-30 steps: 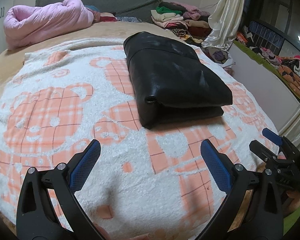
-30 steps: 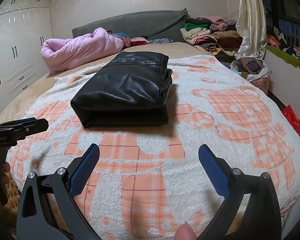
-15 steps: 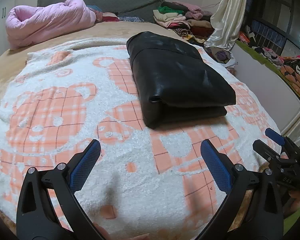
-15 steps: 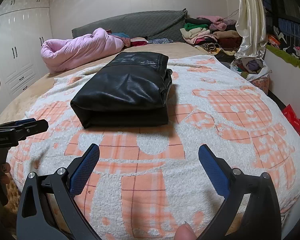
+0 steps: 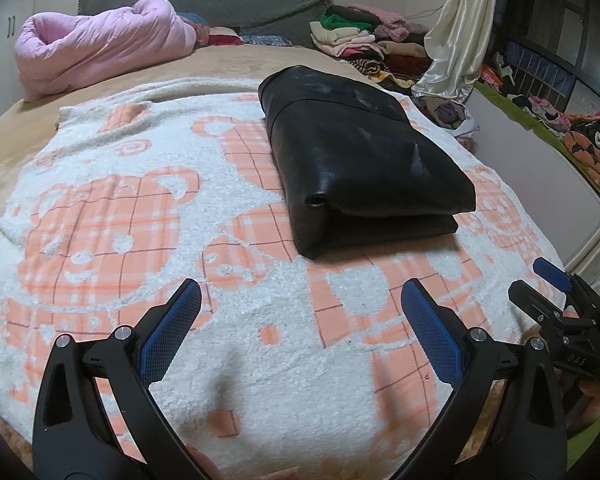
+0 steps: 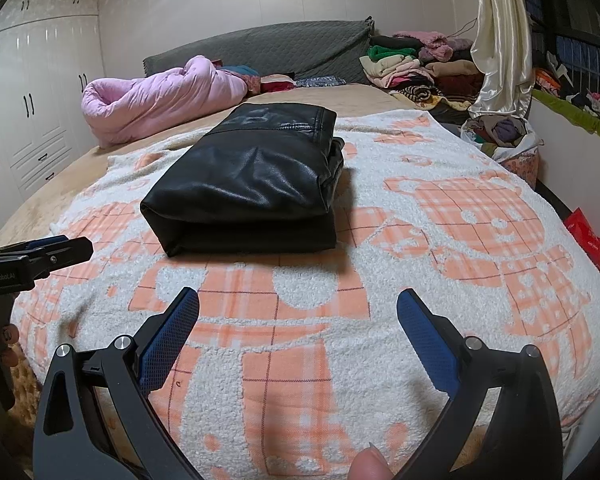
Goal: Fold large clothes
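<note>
Left wrist view
Jacket: a black leather jacket (image 5: 360,160) lay folded into a thick, glossy rectangular bundle, layers stacked, one rounded fold at its near left corner.
Where it lay: on the white and orange bear-pattern blanket (image 5: 140,240) spread over the bed, right of the blanket's middle.
Long axis: it ran from the near edge away toward the grey headboard (image 5: 220,0), the far end leaning a little left.
Left gripper (image 5: 300,332): held low over the near edge of the blanket, blue pads spread wide, nothing between them, well short of the jacket.
Right gripper (image 5: 556,280): seen from the side at the right edge, off the bed's corner.
Further off: a pink quilt (image 5: 100,44) and a pile of clothes (image 5: 364,36) by the headboard.

Right wrist view
Jacket (image 6: 248,176): the same bundle, folded edge facing near, open layered edges on its right side.
Long axis: pointing away toward the headboard (image 6: 268,52), slightly right.
Right gripper (image 6: 298,344): level above the blanket (image 6: 460,240), fingers released and wide apart, empty; a fingertip (image 6: 370,464) showed at the bottom edge.
Left gripper (image 6: 40,256): at the left edge, beside the bed; its opening could not be judged from here.
</note>
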`<state>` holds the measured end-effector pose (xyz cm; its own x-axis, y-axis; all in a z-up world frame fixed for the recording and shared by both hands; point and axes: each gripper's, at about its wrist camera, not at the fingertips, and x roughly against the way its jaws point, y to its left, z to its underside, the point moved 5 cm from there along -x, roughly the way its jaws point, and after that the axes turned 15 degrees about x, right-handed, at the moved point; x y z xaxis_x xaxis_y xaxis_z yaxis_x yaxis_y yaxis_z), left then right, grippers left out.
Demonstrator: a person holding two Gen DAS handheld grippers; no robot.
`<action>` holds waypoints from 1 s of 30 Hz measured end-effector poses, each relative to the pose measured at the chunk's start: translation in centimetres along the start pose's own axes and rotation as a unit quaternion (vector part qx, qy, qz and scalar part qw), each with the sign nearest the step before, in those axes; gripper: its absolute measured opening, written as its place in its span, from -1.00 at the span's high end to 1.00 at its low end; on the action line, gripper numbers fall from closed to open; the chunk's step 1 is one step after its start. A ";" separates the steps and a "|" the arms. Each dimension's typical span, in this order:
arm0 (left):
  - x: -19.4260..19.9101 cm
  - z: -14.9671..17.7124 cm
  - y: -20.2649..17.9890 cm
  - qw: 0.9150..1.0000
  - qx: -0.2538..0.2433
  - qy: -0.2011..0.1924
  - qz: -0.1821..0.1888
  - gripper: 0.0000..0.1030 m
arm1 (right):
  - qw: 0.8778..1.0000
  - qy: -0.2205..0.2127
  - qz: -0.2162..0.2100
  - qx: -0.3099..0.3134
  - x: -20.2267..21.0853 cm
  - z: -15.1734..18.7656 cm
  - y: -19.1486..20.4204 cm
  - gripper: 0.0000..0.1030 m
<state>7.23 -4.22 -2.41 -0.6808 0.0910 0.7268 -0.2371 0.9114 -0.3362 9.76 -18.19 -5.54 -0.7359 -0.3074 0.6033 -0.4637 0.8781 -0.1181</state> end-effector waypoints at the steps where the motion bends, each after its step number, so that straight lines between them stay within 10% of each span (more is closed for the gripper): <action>1: 0.0 0.0 0.0 1.000 0.000 0.000 -0.001 -0.82 | 1.000 0.000 0.000 0.000 0.0 0.0 0.0 -0.91; 30: -0.3 0.4 0.9 1.000 0.003 0.012 -0.023 -0.82 | 1.000 -0.004 0.017 -0.007 1.1 -0.1 -0.2 -0.91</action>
<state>6.98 -3.60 -3.18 -0.6522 0.0580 0.7558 -0.2725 0.9125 -0.3051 9.10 -18.64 -4.81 -0.7548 -0.2799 0.5933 -0.4317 0.8929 -0.1280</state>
